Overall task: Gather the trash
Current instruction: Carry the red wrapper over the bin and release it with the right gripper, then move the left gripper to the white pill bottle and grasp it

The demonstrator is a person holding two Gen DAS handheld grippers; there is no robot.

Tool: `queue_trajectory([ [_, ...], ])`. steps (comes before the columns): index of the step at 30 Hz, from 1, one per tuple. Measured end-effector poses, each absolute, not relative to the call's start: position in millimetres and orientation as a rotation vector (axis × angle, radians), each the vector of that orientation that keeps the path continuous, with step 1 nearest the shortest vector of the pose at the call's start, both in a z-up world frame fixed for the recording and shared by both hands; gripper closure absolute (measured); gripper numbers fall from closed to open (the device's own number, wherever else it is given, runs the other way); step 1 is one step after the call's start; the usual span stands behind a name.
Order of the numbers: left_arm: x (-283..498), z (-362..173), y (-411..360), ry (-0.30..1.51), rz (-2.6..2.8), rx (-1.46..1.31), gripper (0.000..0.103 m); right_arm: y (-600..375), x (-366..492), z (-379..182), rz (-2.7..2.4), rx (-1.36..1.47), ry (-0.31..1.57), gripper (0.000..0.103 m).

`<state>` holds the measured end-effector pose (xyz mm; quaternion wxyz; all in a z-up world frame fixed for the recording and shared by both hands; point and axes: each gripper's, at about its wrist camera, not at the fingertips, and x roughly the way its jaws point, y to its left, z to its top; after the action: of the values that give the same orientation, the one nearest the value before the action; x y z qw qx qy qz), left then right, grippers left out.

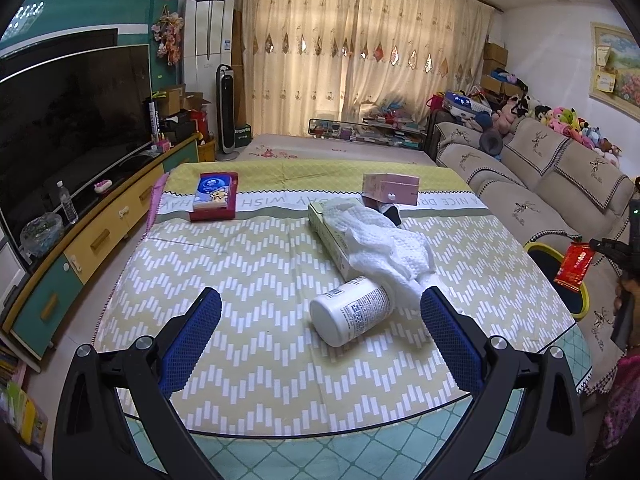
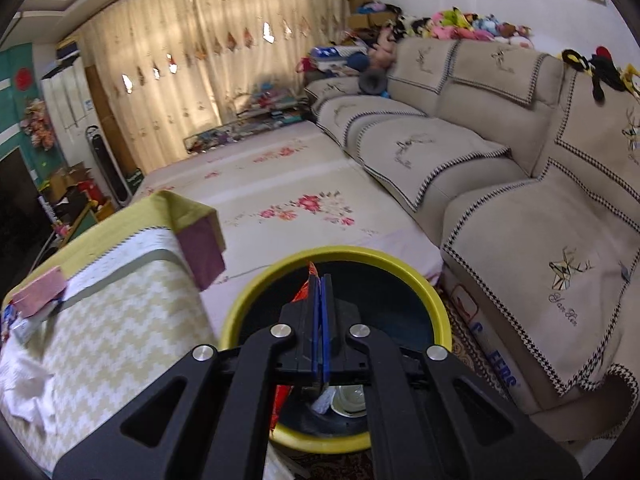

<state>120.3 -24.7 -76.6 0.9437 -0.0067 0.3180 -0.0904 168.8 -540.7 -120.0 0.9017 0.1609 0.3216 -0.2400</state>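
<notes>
My left gripper (image 1: pixel 320 304) is open and empty above the table, its blue pads either side of a white bottle (image 1: pixel 350 314) lying on its side. Behind the bottle lie a crumpled white tissue (image 1: pixel 384 240), a long green box (image 1: pixel 332 236) and a pink box (image 1: pixel 390 188). My right gripper (image 2: pixel 320 284) is shut on a red wrapper (image 2: pixel 305 290) and holds it over the yellow-rimmed bin (image 2: pixel 248 304). In the left wrist view the red wrapper (image 1: pixel 575 266) hangs above the bin (image 1: pixel 580 300) at the table's right edge. White scraps lie inside the bin.
A red tray with a blue tissue pack (image 1: pixel 215 196) sits at the table's far left. The table's patterned cloth (image 1: pixel 248 272) shows in both views. A beige sofa (image 2: pixel 520 208) runs along the right. A TV cabinet (image 1: pixel 100 232) stands to the left.
</notes>
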Motion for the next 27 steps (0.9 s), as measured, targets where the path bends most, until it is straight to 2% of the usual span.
queue_trajectory([
  [4,126,-81,-30,0.665,-0.185,-0.008,0.005,-548,178,-136,-0.527,0.335,0.692,0.1],
  [8,132,-86,-34,0.683,-0.196,-0.006,0.005,-552,175,-143,-0.541,0.337,0.695,0.083],
  [22,173,-117,-51,0.74,-0.442,0.067,0.005,-532,182,-154,-0.499,0.331,0.742,0.079],
  [27,177,-126,-60,0.755,-0.599,0.225,0.005,-528,183,-157,-0.489,0.326,0.755,0.076],
])
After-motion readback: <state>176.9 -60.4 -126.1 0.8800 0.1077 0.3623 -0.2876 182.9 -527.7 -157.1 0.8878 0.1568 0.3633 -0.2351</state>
